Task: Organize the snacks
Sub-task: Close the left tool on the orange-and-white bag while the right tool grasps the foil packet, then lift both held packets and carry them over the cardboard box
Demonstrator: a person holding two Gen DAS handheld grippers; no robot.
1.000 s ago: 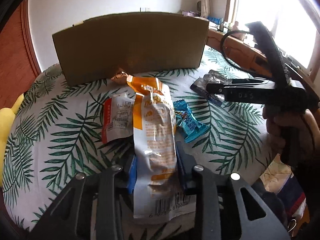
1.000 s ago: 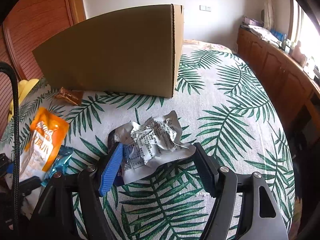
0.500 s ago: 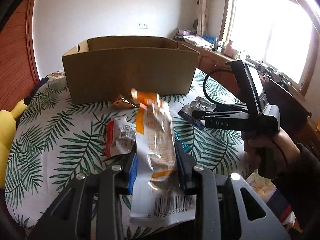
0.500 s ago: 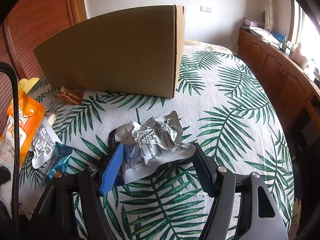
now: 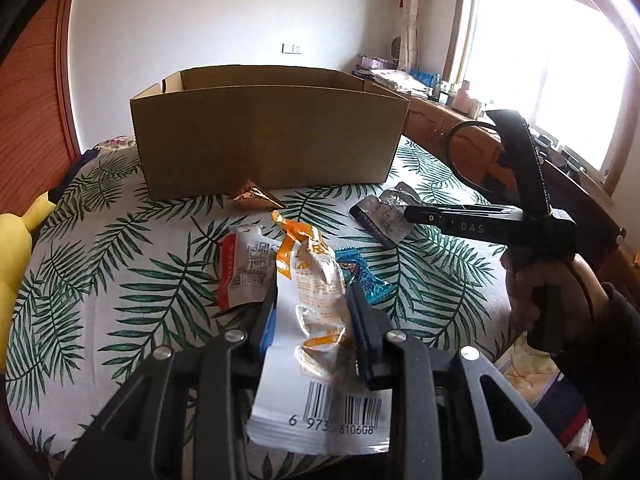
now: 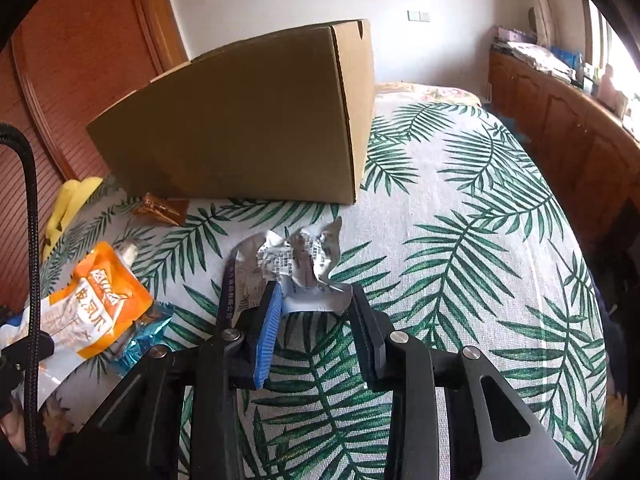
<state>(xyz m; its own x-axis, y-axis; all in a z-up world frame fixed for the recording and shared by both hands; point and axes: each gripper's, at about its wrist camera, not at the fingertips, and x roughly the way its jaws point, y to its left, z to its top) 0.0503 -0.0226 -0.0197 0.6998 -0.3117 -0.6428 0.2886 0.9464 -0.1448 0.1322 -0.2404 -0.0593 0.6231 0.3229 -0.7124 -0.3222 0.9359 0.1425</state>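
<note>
The left gripper pinches a glossy orange-and-white pouch between its pads, lifted above the leaf-print cloth. The right gripper, jaws just closing, squeezes a crinkled silver foil packet lying near the open rectangular cardboard box.

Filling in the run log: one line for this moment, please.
left gripper: shut on orange pouch, lifted | right gripper: just closing on silver packet, on tablecloth | cardboard box: open

Right tongs have just been closing, pinching the crumpled silver packet.
</note>
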